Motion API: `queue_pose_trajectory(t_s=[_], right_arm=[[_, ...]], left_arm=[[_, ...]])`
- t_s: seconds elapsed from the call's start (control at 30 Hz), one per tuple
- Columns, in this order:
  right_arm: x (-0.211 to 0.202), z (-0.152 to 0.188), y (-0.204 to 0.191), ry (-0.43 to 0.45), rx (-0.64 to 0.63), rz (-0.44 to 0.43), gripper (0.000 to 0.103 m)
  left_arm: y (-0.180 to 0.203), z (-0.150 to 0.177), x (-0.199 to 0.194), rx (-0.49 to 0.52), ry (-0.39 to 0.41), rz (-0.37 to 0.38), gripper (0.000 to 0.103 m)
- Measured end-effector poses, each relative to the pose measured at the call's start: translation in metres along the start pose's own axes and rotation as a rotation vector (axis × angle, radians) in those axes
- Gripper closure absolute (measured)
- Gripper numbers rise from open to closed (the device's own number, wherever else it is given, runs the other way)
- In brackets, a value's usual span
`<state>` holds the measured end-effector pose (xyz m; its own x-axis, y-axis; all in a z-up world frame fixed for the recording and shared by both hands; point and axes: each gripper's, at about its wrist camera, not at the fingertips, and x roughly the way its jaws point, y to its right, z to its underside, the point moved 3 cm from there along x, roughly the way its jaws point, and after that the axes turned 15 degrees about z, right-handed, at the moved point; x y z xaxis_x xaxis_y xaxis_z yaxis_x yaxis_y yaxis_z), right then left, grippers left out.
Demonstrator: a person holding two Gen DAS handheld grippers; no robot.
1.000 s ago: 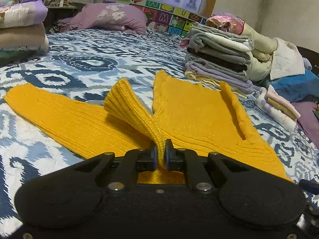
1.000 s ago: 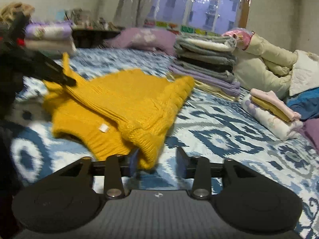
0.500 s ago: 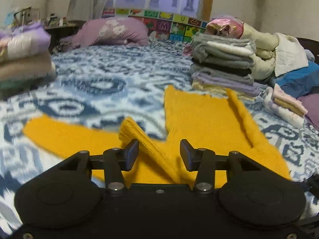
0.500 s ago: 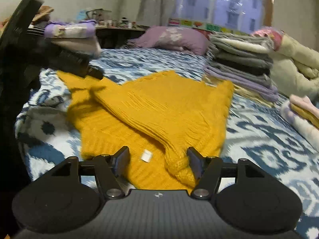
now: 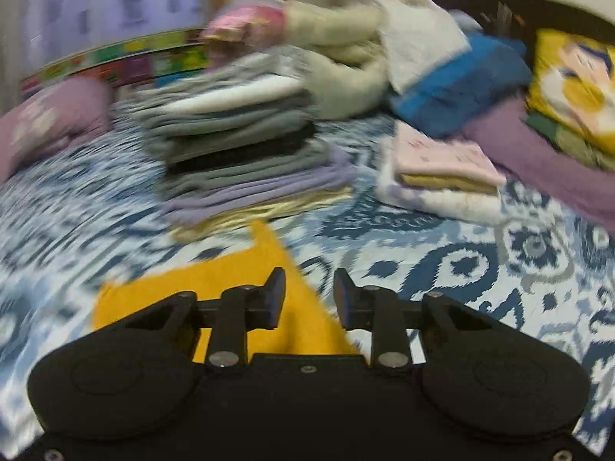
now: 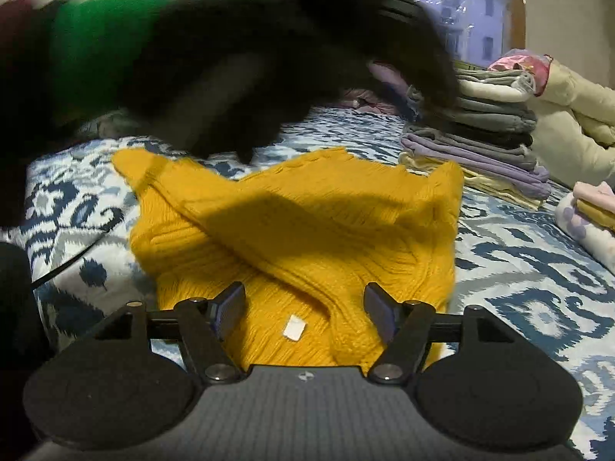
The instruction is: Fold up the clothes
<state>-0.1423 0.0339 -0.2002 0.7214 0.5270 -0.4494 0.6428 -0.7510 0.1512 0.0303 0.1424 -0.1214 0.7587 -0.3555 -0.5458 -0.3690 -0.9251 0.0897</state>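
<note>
Clearly the sleeve stage of the fold is in hand: the mustard-yellow ribbed knit sweater (image 6: 307, 230) lies flat on the blue-and-white patterned bedspread (image 6: 538, 269), with both sleeves laid crossing over its body. The right gripper (image 6: 303, 311) hovers low over the near edge by a small white label (image 6: 295, 327), its jaws opening, well apart, with the knit beneath them but nothing pinched. The left gripper (image 5: 309, 296) sits over the sweater's far corner, its jaws closing yet holding nothing; only cloth and bedspread show through the gap. In the right wrist view it appears as a blurred black shape on a green sleeve (image 6: 96, 38) above the garment.

A second ago the left jaws were clamped on a raised sleeve; half a second ago they had spread and the sleeve was dropping. Now that sleeve lies flat, and the left view has swung toward the tall stack of folded grey and lilac clothes (image 5: 246, 146).

Next, I judge, each gripper must pinch an end edge and carry it over, keeping the sleeves tucked inside.
</note>
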Motion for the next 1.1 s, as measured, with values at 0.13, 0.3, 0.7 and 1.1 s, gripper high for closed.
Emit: queue_pose_trajectory(t_s=[0.13,0.3,0.7,1.1], right_arm=[[0.002,0.001,0.002,-0.008,0.021,-0.015,0.033],[0.006,0.002,0.004,-0.012,0.035,-0.027,0.030],[0.004,0.005,0.002,-0.011,0.052,-0.038,0.028],[0.006,0.004,0.004,-0.014,0.062,-0.053,0.027]], left_arm=[[-0.029,0.014,0.059,-0.023,-0.160,-0.058,0.079],[-0.058,0.015,0.059,-0.152,-0.159,-0.019,0.078],[-0.102,-0.004,0.112,-0.289,-0.189,-0.087,0.083],[-0.117,-0.015,0.121,-0.413,-0.149,-0.108,0.081]])
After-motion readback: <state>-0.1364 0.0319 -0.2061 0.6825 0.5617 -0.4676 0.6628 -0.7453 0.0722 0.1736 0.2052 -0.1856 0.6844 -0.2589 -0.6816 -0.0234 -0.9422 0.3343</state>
